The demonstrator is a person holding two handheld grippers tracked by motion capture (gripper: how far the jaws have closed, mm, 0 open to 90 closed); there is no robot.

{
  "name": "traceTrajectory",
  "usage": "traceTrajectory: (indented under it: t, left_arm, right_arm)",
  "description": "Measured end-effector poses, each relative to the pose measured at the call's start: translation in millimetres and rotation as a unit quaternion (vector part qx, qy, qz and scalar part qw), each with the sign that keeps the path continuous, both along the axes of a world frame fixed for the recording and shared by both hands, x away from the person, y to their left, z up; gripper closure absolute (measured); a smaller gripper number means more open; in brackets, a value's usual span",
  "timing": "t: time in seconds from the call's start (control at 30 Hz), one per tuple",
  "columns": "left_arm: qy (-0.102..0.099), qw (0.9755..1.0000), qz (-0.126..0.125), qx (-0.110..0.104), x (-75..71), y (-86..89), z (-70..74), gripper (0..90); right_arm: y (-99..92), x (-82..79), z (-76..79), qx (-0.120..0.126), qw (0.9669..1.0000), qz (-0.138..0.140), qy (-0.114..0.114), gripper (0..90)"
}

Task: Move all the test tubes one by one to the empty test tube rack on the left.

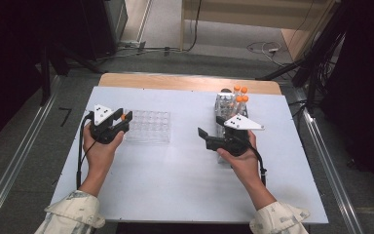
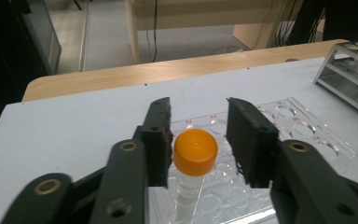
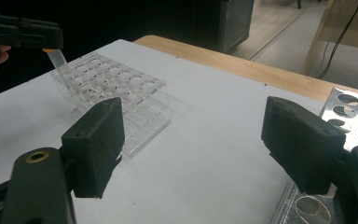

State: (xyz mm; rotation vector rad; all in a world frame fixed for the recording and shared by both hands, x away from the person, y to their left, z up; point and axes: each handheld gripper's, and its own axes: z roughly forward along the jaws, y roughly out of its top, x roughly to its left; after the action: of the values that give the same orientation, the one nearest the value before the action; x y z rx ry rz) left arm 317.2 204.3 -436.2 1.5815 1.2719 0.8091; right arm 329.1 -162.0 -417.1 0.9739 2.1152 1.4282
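Left gripper [image 2: 198, 140] jaws parted, pads clear of orange-capped tube [image 2: 195, 154] standing upright between them, seated in clear well rack [image 2: 303, 126]. Right gripper [image 3: 191, 149] hung wide open, empty, beside metal rack [image 3: 354, 112], well apart from tube.

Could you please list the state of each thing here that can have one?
Left gripper: jaws parted, a gap on each side of the cap.
Orange-capped tube: capped, standing in the clear rack.
Clear rack: holes empty apart from that tube.
Right gripper: open, nothing between its jaws.
Metal rack: holds several orange-capped tubes.
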Motion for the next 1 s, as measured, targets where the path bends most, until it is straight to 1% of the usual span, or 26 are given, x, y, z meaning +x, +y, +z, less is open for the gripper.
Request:
traceTrajectory:
  t: [0.03, 0.07, 0.1, 0.13, 0.17, 0.2, 0.23, 0.3, 0.37, 0.43, 0.5, 0.53, 0.57, 0.6, 0.63, 0.67, 0.7, 0.8, 0.9, 0.93, 0.97, 1.0]
  left_arm:
    - [0.001, 1.0000, -0.004, -0.005, 0.0, -0.5, 0.1, 56.7]
    - [0.001, 0.9999, -0.007, -0.010, 0.1, -1.2, 0.5, 51.1]
    - [0.000, 0.9999, -0.008, -0.013, -0.1, -2.1, 1.0, 41.4]
    - [0.004, 0.9998, -0.011, -0.015, -0.4, -2.6, 1.8, 41.4]
    - [0.007, 0.9996, -0.014, -0.021, -0.7, -2.8, 2.4, 34.5]
    - [0.007, 0.9995, -0.015, -0.027, -1.0, -3.0, 2.9, 34.5]
    - [0.008, 0.9992, -0.016, -0.034, -1.6, -3.1, 3.6, 31.3]
    - [0.011, 0.9988, -0.022, -0.042, -2.6, -2.5, 4.6, 24.4]
    - [0.013, 0.9985, -0.027, -0.047, -4.2, -2.6, 5.4, 20.7]
    - [0.009, 0.9985, -0.026, -0.047, -6.4, -2.8, 6.3, 20.4]
    - [0.004, 0.9983, -0.028, -0.050, -8.7, -3.5, 7.4, 20.3]
    - [0.004, 0.9982, -0.030, -0.053, -9.9, -4.0, 7.9, 20.3]
    - [0.003, 0.9978, -0.035, -0.057, -10.8, -4.5, 8.2, 20.2]
    - [0.004, 0.9975, -0.039, -0.059, -11.4, -5.0, 8.6, 20.2]
    - [0.002, 0.9973, -0.041, -0.060, -12.3, -5.9, 9.0, 19.7]
    - [-0.001, 0.9973, -0.042, -0.060, -13.4, -7.0, 9.4, 19.7]
    - [-0.002, 0.9973, -0.043, -0.059, -14.5, -7.7, 9.9, 19.7]
    - [-0.005, 0.9969, -0.048, -0.062, -17.6, -10.2, 11.9, 19.7]
    - [-0.009, 0.9966, -0.049, -0.065, -18.7, -11.5, 12.8, 19.7]
    - [-0.008, 0.9966, -0.051, -0.065, -19.3, -12.0, 13.5, 19.7]
    - [-0.009, 0.9964, -0.053, -0.066, -19.6, -13.0, 14.0, 19.6]
    - [-0.009, 0.9963, -0.055, -0.065, -20.1, -14.0, 14.3, 19.6]
  right_arm:
    - [-0.4, 0.2, 0.0, 0.000, 1.0000, 0.000, 0.000, 20.0]
    - [-0.6, 0.4, 0.0, 0.001, 1.0000, -0.002, -0.001, 20.0]
    - [-1.8, 1.0, 0.1, 0.000, 1.0000, -0.002, -0.002, 20.0]
    - [-1.8, 1.0, 0.1, 0.000, 1.0000, -0.002, -0.002, 20.0]
    - [-2.7, 1.9, -0.1, 0.000, 1.0000, -0.005, -0.002, 20.0]
    - [-2.7, 1.9, -0.1, 0.000, 1.0000, -0.005, -0.002, 20.0]
    - [-3.4, 2.3, -0.1, -0.001, 1.0000, -0.007, -0.001, 20.0]
    - [-4.8, 3.3, 0.0, -0.001, 0.9999, -0.010, -0.001, 19.9]
    - [-8.2, 5.0, 0.7, -0.003, 0.9998, -0.018, -0.004, 19.9]
    - [-9.5, 5.6, 0.9, -0.005, 0.9997, -0.023, -0.005, 19.9]
    - [-15.3, 8.8, 1.0, -0.006, 0.9993, -0.037, -0.008, 19.9]
    - [-15.3, 8.8, 1.0, -0.006, 0.9993, -0.037, -0.008, 19.9]
    - [-19.7, 11.7, 0.1, -0.009, 0.9987, -0.050, -0.010, 20.0]
    - [-19.7, 11.7, 0.1, -0.009, 0.9987, -0.050, -0.010, 20.0]
    - [-24.3, 15.2, -1.4, -0.009, 0.9980, -0.062, -0.008, 20.0]
    - [-24.3, 15.2, -1.4, -0.009, 0.9980, -0.062, -0.008, 20.0]
    - [-29.3, 18.2, -2.6, -0.010, 0.9969, -0.077, -0.008, 20.0]
    - [-37.8, 23.3, -3.5, -0.006, 0.9953, -0.096, -0.009, 20.4]
    - [-46.4, 27.9, -4.5, -0.006, 0.9929, -0.118, -0.011, 21.0]
    - [-46.4, 27.9, -4.5, -0.006, 0.9929, -0.118, -0.011, 21.0]
    - [-52.0, 31.4, -6.2, -0.007, 0.9910, -0.133, -0.012, 21.5]
    - [-54.8, 33.4, -7.0, -0.005, 0.9904, -0.138, -0.009, 21.6]
